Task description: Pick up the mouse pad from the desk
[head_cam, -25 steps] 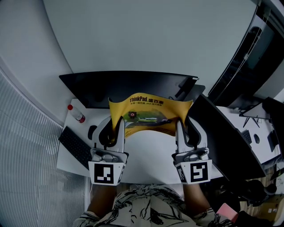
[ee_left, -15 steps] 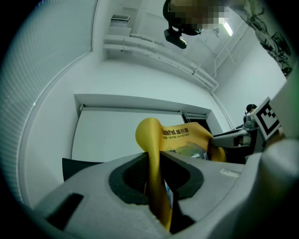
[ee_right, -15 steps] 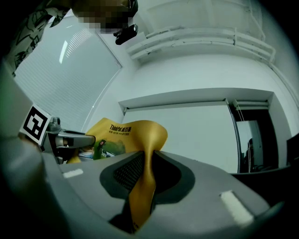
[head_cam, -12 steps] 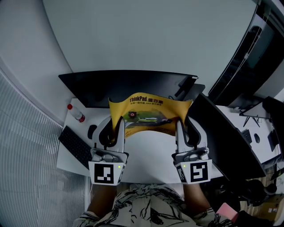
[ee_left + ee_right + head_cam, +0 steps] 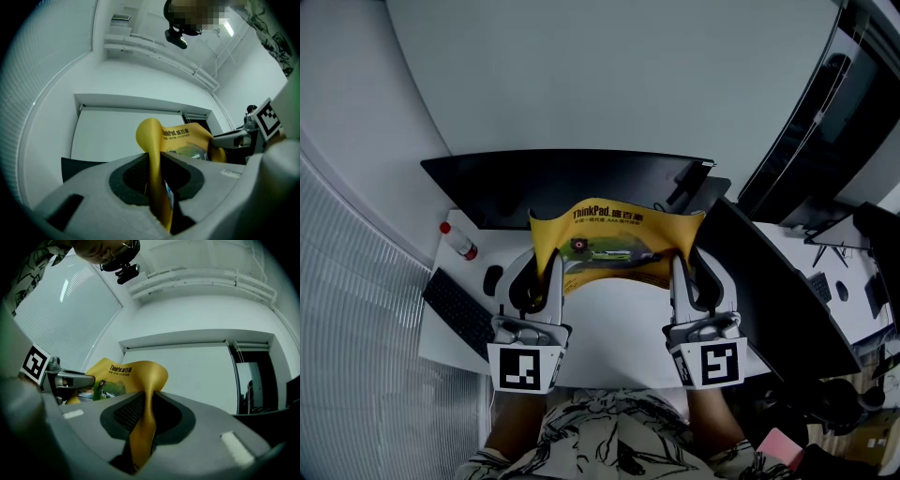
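A yellow mouse pad (image 5: 617,246) with a printed picture hangs in the air above the white desk (image 5: 614,333), sagging in the middle between both grippers. My left gripper (image 5: 551,258) is shut on its left edge, where the pad (image 5: 157,173) runs pinched between the dark pads. My right gripper (image 5: 678,260) is shut on its right edge, and the pad (image 5: 143,427) is squeezed between those jaws too. Both grippers point slightly upward, side by side, a pad's width apart.
A wide dark monitor (image 5: 562,183) stands behind the pad. A black keyboard (image 5: 461,312), a black mouse (image 5: 493,279) and a small bottle with a red cap (image 5: 459,242) lie at the desk's left. Another dark screen (image 5: 778,291) and cluttered desks are at the right.
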### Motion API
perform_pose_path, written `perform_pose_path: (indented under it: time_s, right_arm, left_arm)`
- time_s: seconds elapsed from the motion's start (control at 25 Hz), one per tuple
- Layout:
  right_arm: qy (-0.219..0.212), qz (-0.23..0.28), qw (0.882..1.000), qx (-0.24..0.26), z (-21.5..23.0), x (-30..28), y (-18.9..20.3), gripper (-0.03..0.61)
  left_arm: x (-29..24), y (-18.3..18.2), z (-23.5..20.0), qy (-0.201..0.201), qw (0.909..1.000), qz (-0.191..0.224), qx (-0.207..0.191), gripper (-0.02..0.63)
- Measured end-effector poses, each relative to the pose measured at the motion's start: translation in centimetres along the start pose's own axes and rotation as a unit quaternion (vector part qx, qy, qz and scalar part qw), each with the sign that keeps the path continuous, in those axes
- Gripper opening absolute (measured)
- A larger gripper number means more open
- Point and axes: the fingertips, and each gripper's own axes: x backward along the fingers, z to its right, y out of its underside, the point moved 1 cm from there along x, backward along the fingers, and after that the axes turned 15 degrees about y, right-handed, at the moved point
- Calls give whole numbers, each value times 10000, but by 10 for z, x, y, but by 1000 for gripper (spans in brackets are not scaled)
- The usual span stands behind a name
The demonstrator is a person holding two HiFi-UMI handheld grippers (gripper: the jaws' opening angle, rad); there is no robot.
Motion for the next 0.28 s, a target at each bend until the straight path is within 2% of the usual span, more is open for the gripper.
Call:
perform_pose_path:
  time_s: [0.28]
  right_arm:
    - [25, -3, 10000, 51, 1, -2, 0, 81]
  left_arm:
    - [-3, -1, -2, -23, 10000, 1, 74, 75]
